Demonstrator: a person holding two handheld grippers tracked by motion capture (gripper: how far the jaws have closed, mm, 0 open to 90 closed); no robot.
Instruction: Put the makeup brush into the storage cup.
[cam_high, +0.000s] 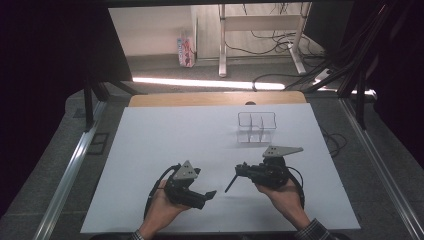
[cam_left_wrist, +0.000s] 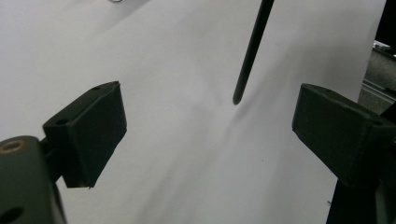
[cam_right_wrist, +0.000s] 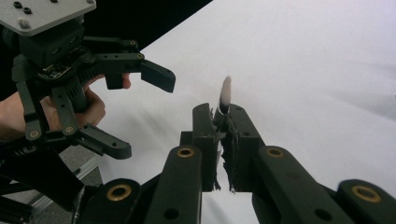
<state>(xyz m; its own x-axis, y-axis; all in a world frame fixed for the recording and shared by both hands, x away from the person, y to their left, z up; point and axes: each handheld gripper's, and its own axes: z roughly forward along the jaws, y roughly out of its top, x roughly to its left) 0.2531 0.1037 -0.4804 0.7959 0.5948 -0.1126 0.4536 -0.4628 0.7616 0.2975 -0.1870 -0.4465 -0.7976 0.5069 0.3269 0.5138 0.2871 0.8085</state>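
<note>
Clamping thin black rod (cam_high: 231, 184), right tongs (cam_right_wrist: 223, 122); left tongs (cam_left_wrist: 205, 126) released, rod tip beyond; high view adds wire rack (cam_high: 256, 127).

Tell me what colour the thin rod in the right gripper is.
Black, a slim dark rod against the white sheet; the left gripper view shows it best.

dark rod (cam_left_wrist: 248, 53): upper end cut off by left gripper view's top edge. right gripper (cam_right_wrist: 223, 122): rod's clamped stretch hidden between jaws, protruding tip blurred.
</note>
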